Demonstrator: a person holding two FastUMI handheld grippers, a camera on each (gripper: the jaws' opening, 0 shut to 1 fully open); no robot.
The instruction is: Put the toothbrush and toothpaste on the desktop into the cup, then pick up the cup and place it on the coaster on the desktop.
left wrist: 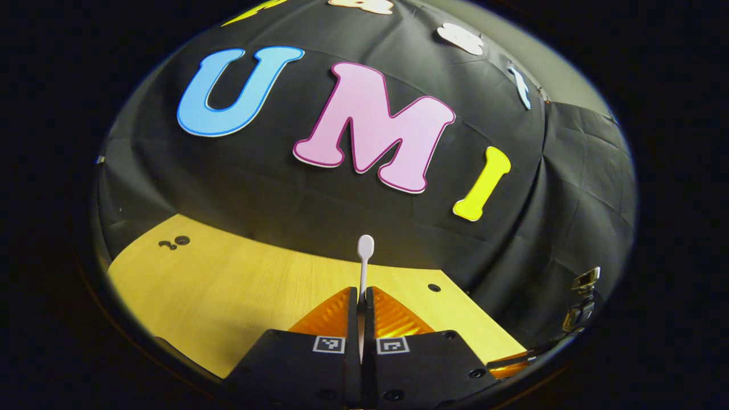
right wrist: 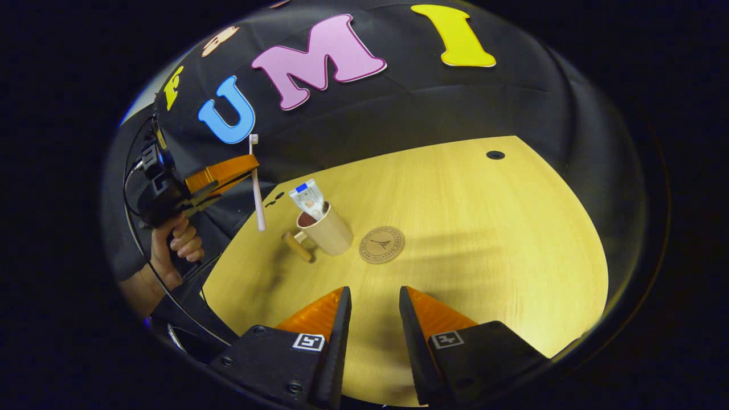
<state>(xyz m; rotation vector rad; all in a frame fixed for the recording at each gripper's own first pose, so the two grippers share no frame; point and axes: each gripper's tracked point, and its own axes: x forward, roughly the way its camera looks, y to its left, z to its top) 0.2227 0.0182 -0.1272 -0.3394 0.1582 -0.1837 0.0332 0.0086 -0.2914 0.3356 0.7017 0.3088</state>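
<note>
In the left gripper view my left gripper [left wrist: 361, 296] is shut on a white toothbrush [left wrist: 364, 256], whose end sticks up past the fingertips. The right gripper view shows that same left gripper [right wrist: 250, 165] held by a hand above the table's left side, with the toothbrush [right wrist: 256, 188] upright in it, left of and above the cup. The beige cup [right wrist: 329, 232] stands on the wooden desktop [right wrist: 484, 239] with the toothpaste tube [right wrist: 308, 198] inside it and a wooden handle to its left. A round coaster [right wrist: 381, 244] lies just right of the cup. My right gripper [right wrist: 375, 299] is open, near the front.
The black cloth wall rises behind the desktop. A small cable hole [right wrist: 495, 155] sits at the far right of the desktop, and small dark holes [left wrist: 174, 242] mark its far left. The person's hand [right wrist: 173, 245] and sleeve are at the left edge.
</note>
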